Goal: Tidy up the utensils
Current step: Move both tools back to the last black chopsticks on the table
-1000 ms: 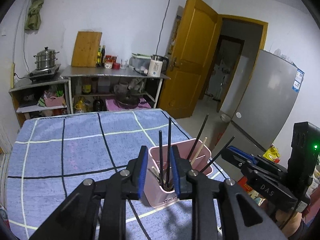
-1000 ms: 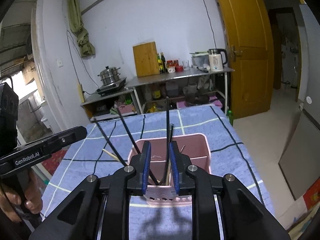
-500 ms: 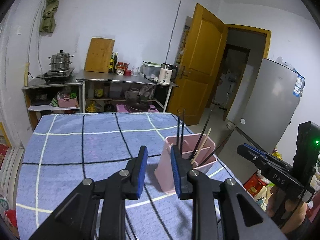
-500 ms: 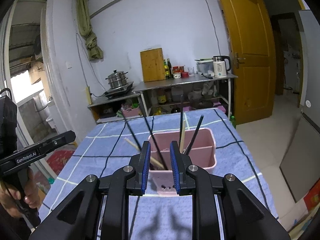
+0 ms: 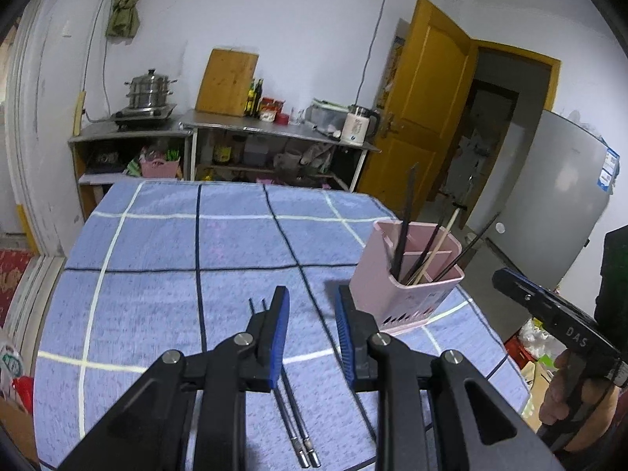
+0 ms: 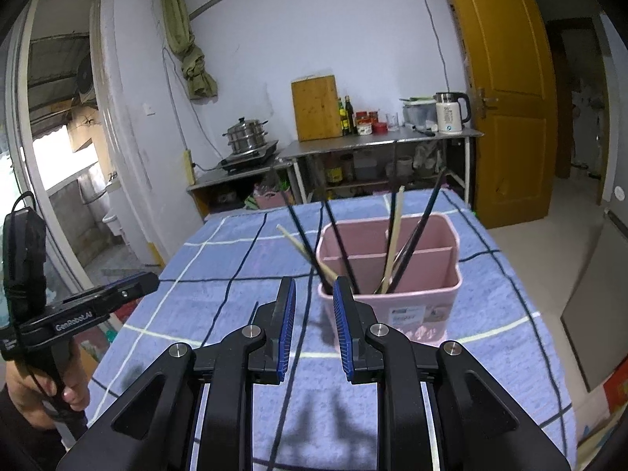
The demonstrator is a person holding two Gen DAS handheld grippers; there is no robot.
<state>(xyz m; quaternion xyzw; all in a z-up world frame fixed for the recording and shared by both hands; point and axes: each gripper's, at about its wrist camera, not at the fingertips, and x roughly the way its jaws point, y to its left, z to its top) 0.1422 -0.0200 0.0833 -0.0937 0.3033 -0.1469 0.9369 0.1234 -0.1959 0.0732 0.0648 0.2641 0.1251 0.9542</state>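
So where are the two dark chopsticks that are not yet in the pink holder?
In the left wrist view, the pair of dark chopsticks lies flat on the blue checked cloth, under the open left gripper, left of the pink holder.

- Ahead-left of the left gripper (image 5: 312, 316), the blue checked tablecloth (image 5: 165, 274) lies bare.
- Ahead-right, the pink holder (image 5: 406, 294) blocks passage, chopsticks (image 5: 404, 231) leaning out.
- Beneath the parted jaws lie two dark chopsticks (image 5: 296, 420).
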